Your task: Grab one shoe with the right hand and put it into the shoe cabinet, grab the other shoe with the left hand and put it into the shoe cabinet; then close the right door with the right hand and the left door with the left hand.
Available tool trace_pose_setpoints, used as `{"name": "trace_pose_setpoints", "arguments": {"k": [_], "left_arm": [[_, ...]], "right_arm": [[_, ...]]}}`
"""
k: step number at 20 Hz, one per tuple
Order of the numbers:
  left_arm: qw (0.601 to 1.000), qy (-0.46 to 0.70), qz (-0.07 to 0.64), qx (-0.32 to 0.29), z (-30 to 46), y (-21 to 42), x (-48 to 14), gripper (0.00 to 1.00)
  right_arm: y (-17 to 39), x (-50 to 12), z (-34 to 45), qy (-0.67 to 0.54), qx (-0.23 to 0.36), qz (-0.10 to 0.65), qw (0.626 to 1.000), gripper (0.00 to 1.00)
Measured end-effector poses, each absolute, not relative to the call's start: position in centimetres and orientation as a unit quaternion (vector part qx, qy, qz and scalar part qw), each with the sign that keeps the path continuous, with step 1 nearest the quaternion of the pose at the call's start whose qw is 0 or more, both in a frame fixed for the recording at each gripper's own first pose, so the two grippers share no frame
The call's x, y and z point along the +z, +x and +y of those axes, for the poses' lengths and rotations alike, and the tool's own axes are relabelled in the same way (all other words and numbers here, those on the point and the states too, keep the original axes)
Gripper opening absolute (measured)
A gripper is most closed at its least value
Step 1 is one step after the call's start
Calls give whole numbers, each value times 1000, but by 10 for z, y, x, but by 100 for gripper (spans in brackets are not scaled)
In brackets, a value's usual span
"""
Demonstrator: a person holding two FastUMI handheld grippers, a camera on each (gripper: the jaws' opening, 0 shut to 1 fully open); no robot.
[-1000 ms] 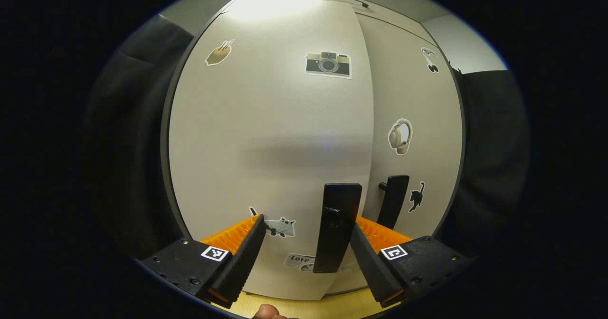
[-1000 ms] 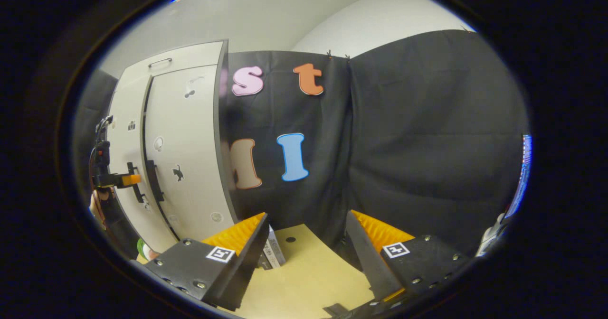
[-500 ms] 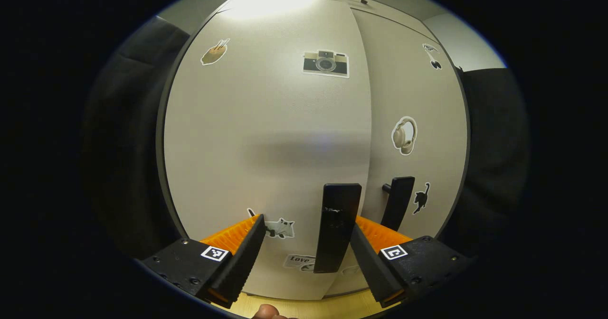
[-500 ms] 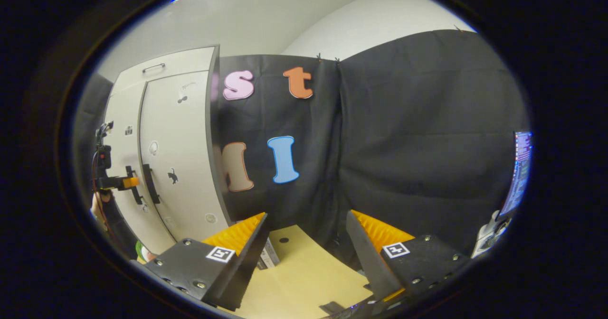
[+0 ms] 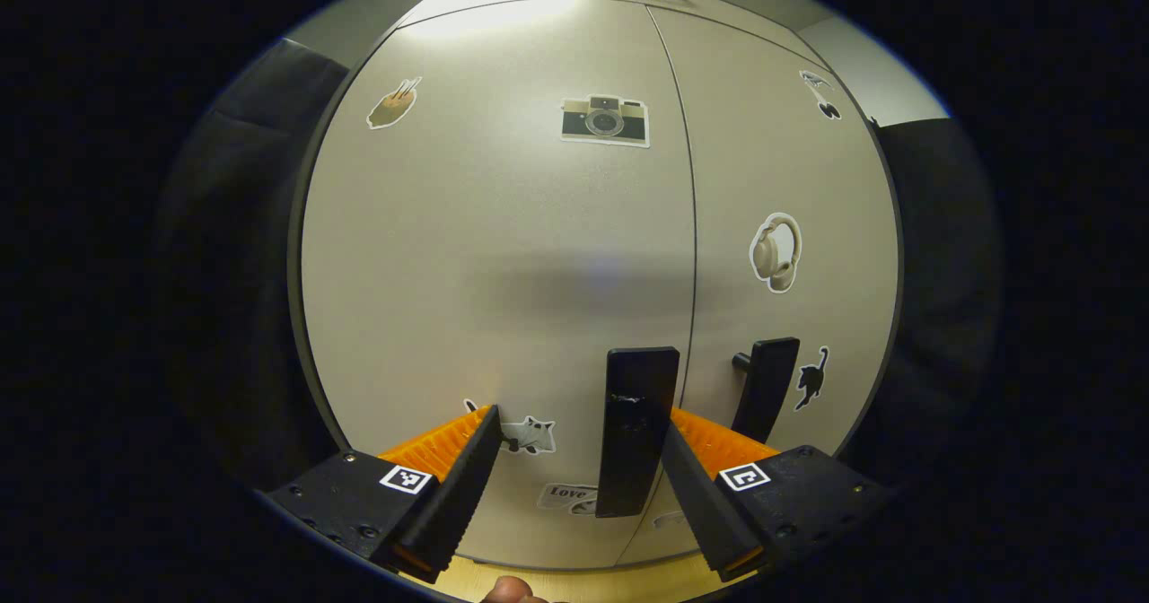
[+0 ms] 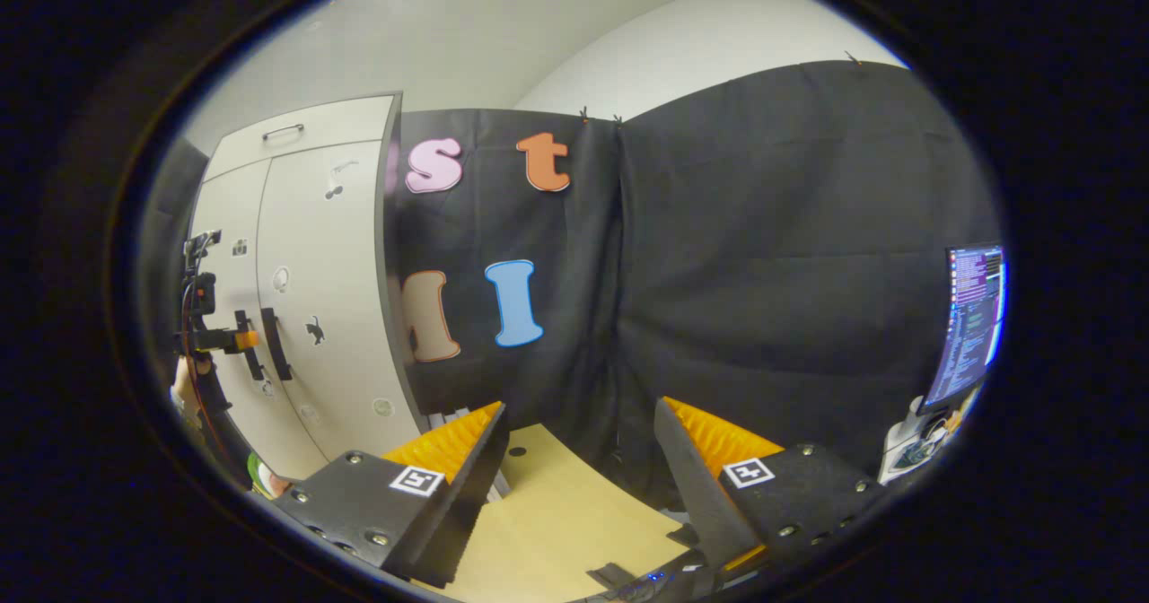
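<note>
the left door (image 5: 503, 253) now sits flush with the right door (image 5: 790, 226), its handle (image 5: 635, 428) between the left tool's (image 5: 574, 486) spread fingers; the right tool (image 6: 579, 486) hangs apart over the tabletop (image 6: 556, 531).

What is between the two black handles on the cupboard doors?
In the left gripper view, just the thin seam where the doors meet lies between the left handle and right handle.

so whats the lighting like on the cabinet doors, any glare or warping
Left gripper view: a bright glare patch sits at the top of the left door, a soft dark band of shadow crosses its middle, and the fisheye bows the straight door edges outward. Right gripper view: the cabinet is small at the left rim, evenly lit and bent by the lens.
</note>
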State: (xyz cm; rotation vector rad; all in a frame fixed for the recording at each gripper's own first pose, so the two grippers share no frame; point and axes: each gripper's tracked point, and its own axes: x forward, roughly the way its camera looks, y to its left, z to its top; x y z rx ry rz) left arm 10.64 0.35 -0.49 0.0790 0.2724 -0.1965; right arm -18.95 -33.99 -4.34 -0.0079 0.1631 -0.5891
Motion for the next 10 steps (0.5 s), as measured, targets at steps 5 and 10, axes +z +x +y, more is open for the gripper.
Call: {"name": "trace_pose_setpoints", "arguments": {"k": [5, 10], "left_arm": [[986, 42, 135, -89, 4, 109, -8, 100], [985, 62, 137, -80, 4, 105, -8, 100]], "right_arm": [[-199, -46, -339, -7, -298, 87, 951, 97], [-198, -43, -328, -14, -283, 92, 955, 97]]}}
